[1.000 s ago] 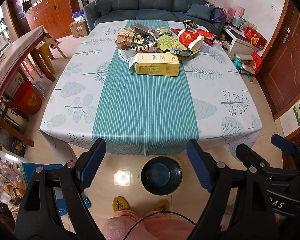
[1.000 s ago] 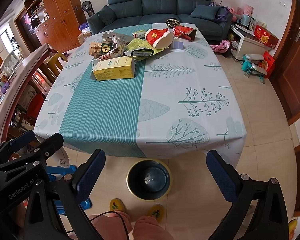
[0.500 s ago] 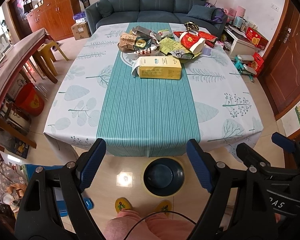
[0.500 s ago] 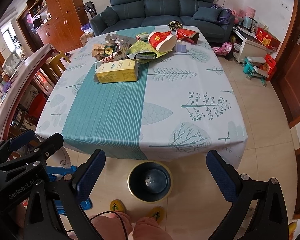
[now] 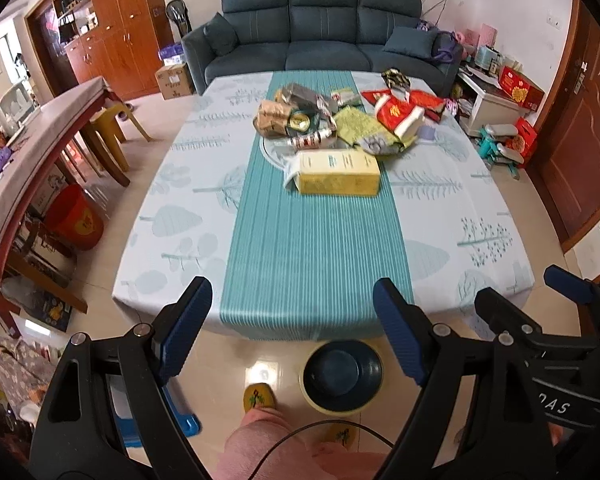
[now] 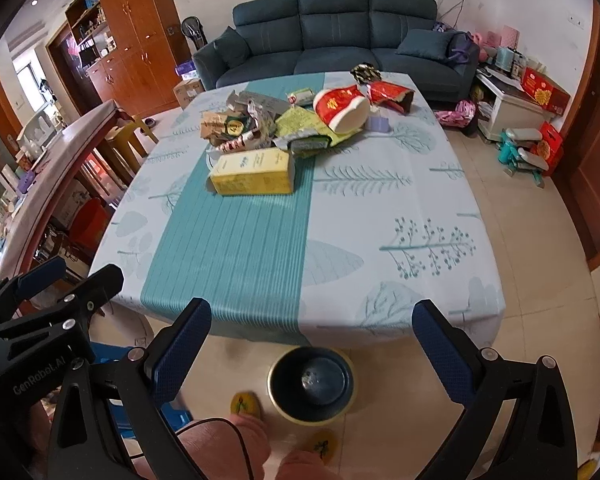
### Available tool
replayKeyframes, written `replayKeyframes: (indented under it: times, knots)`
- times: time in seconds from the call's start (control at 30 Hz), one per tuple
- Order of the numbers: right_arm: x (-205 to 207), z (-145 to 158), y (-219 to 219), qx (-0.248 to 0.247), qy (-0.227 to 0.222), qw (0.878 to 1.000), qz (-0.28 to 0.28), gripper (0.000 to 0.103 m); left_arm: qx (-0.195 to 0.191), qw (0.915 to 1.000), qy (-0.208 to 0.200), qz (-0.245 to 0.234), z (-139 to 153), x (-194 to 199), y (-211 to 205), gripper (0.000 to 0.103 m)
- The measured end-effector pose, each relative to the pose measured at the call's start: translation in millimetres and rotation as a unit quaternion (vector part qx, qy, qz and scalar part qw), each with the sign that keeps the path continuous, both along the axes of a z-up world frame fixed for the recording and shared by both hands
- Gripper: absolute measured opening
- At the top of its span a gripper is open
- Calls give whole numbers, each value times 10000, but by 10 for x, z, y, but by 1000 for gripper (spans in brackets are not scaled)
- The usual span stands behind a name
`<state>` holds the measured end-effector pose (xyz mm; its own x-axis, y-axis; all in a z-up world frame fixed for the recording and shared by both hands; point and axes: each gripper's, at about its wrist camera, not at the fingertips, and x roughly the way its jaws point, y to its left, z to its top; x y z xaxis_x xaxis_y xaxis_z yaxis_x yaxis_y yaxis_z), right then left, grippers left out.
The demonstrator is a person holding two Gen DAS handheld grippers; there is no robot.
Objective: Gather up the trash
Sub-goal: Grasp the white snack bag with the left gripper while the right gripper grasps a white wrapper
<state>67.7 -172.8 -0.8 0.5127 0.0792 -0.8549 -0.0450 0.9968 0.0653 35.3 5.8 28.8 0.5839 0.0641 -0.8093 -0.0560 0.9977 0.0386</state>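
Trash pile [image 5: 340, 128] on table [image 5: 308, 240], yellow box [image 6: 254, 172] print blurred, unreadable

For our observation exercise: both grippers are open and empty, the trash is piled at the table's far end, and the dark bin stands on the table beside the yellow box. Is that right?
One detail is wrong. The dark bin stands on the floor at the table's near edge, not beside the yellow box; the right wrist view shows it. The rest holds.
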Motion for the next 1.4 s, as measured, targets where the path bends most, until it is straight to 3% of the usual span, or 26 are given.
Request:
replayKeyframes:
  times: [0.27,0.37,0.57,0.77,0.9,1.07,1.23,1.27,1.37,1.4]
  knots:
    - [495,61,61,1,0,9999,-171,97,-197,9996,22,-207,205,695,298,81]
    - [802,49,37,221,128,9989,-391,85,-217,9992,110,-329,242,1091,439,81]
    - [1543,-63,-23,655,422,9913,-1057,78,-204,9951,330,-904,213,1952,587,81]
    - [2239,-321,-69,1195,838,9729,-1792,71,-268,9826,837,-1634,-120,2772,422,81]
    - [2553,-567,-102,1422,1088,9599,-2155,60,-311,9736,1219,-1905,-416,3149,241,81]
    - [2836,-882,-246,1741,1315,9373,-2718,51,-476,9627,1621,-2114,-747,3445,57,81]
    - [2997,-1091,-256,1812,1530,9274,-2893,35,-401,9576,1856,-2167,-999,3633,-66,80]
    - [3021,-1124,-242,1797,1575,9266,-2902,33,-412,9571,1901,-2149,-1049,3663,-82,77]
    - [3041,-1192,-197,1727,1653,9274,-2877,17,-512,9521,2151,-2111,-1179,3738,-92,48]
    - [3027,-1196,-188,1737,1645,9276,-2868,11,-640,9490,2249,-2113,-1211,3754,-81,33]
